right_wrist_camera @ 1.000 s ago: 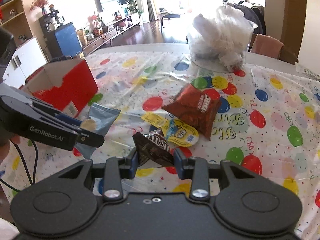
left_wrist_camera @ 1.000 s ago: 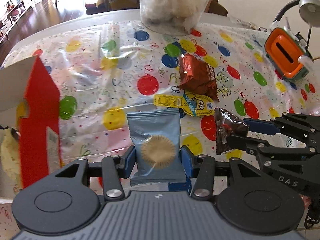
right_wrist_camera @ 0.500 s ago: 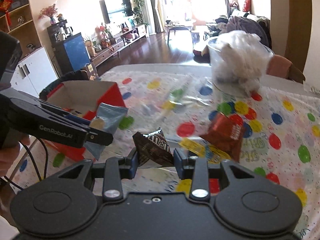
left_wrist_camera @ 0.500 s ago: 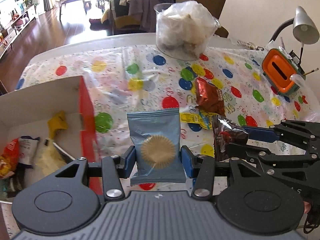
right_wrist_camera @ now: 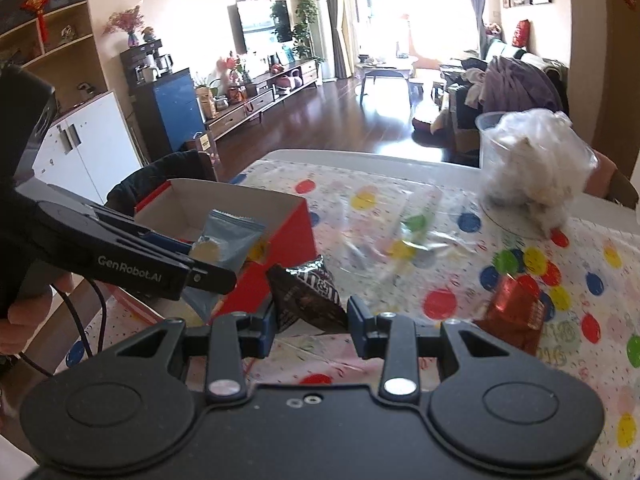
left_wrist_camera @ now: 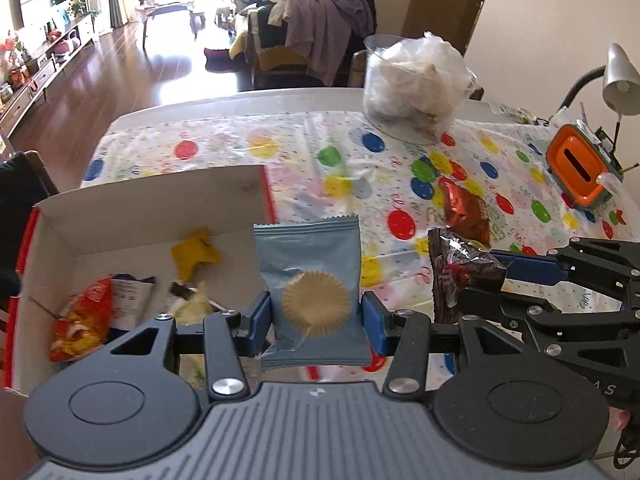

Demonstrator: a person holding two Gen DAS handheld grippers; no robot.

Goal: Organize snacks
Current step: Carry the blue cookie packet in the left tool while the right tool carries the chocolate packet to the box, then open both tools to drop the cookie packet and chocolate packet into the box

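My left gripper (left_wrist_camera: 316, 320) is shut on a light blue cookie packet (left_wrist_camera: 310, 276), held upright just past the right wall of the red cardboard box (left_wrist_camera: 132, 204). The box holds several snacks, among them an orange bag (left_wrist_camera: 80, 320) and a yellow wrapper (left_wrist_camera: 196, 254). My right gripper (right_wrist_camera: 312, 316) is shut on a dark brown candy bag (right_wrist_camera: 308, 292), which hangs in the air beside the box's red wall (right_wrist_camera: 280, 248). The right gripper (left_wrist_camera: 500, 276) with its brown bag (left_wrist_camera: 452, 268) shows at the right of the left wrist view. The left gripper (right_wrist_camera: 216, 258) holds the blue packet (right_wrist_camera: 228, 236) over the box's rim.
A red-brown snack bag (left_wrist_camera: 464, 208) lies on the balloon-print tablecloth (left_wrist_camera: 340, 152). A clear tub of white plastic bags (left_wrist_camera: 416, 88) stands at the table's far side. An orange device (left_wrist_camera: 576, 164) and a desk lamp (left_wrist_camera: 620, 76) sit at the right edge. A dark chair back (right_wrist_camera: 160, 176) is behind the box.
Both grippers have risen and moved left toward the red box with their packets. The box's inside now shows in the left wrist view; the yellow cartoon packet has dropped out of sight.
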